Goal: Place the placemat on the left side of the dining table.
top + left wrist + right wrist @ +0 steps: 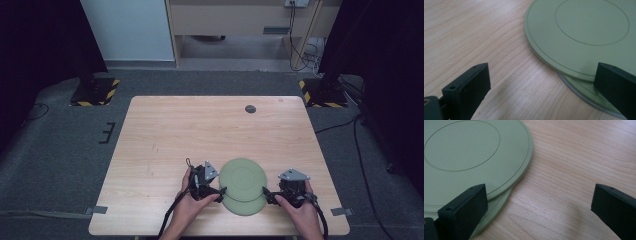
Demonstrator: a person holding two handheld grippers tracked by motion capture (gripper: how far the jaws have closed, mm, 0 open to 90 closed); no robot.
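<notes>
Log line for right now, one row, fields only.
scene: two stacked green plates, top plate offset over bottom plate | left gripper: open at left rim | right gripper: open at right rim | table

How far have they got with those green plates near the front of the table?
Done so far: the upper round green plate lies on the lower round green plate, shifted off-centre so the lower rim shows. In hand: the left tongs and right tongs sit open at opposite sides of the stack, gripping nothing. Left: probably closing on a plate and moving it across the pale wooden table.
</notes>
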